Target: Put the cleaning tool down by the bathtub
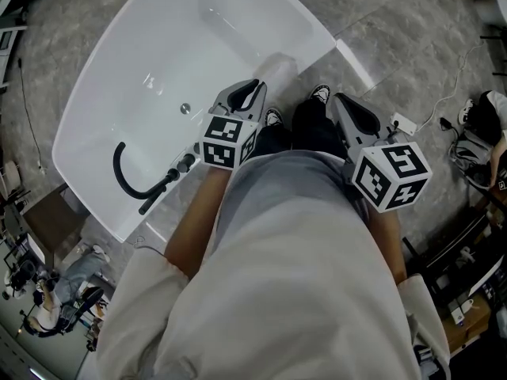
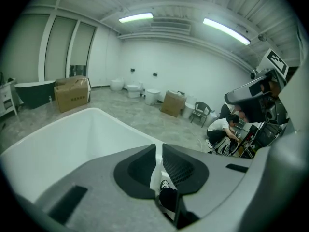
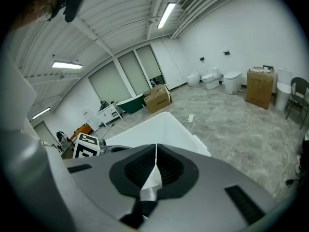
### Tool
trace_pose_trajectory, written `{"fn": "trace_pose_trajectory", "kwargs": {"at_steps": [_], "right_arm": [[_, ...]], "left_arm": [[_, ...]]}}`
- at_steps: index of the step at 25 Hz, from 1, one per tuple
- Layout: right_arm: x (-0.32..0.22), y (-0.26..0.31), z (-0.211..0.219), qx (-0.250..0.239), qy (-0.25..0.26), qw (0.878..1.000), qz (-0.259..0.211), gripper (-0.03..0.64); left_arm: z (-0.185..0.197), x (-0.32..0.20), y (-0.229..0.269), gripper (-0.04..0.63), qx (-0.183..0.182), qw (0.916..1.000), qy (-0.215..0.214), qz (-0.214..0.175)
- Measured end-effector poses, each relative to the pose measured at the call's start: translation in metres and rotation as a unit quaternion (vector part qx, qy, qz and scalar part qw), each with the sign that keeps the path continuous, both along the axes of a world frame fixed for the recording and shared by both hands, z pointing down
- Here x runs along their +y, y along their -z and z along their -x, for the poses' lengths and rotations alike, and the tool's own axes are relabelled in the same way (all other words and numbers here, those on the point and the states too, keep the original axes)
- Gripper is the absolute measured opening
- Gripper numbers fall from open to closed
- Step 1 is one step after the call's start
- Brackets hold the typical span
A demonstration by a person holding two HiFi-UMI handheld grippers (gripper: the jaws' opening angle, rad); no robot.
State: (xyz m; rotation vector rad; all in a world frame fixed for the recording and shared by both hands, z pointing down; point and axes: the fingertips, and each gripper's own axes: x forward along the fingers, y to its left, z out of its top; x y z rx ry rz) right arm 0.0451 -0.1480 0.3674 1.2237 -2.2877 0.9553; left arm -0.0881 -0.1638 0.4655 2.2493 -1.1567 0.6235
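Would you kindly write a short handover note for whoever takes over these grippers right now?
Left gripper: empty, jaws a thin gap apart, held near the corner of the bathtub.
Right gripper: shut, empty, held over the floor.
Things: neither gripper holds the cleaning tool. A slim white piece lies on the floor against the tub's side. A black curved hose-like thing lies inside the tub by the fittings. I cannot tell which is the tool.
Done: the tool is apparently released.
Left: check that it lies by the tub, not in it.
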Motion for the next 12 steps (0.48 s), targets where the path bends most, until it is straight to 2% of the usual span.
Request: {"fn": "trace_pose_trajectory", "kwargs": {"at_steps": [3,8,12], "right_arm": [[0.002,0.002,-0.002,0.003,-0.002,1.0,-0.005,0.012],[0.002,0.005,-0.005,0.008,0.001,1.0,-0.012,0.012],[0.005,0.005,-0.01,0.008,0.008,1.0,-0.013,0.012]], "left_arm": [[0.002,0.008,0.006,0.041,0.008,1.0,0.001,0.0],[0.011,0.014,0.023,0.038,0.041,0.9989,0.021,0.006],[0.012,0.018,0.043,0.035,0.06,0.9977,0.03,-0.004]]}}
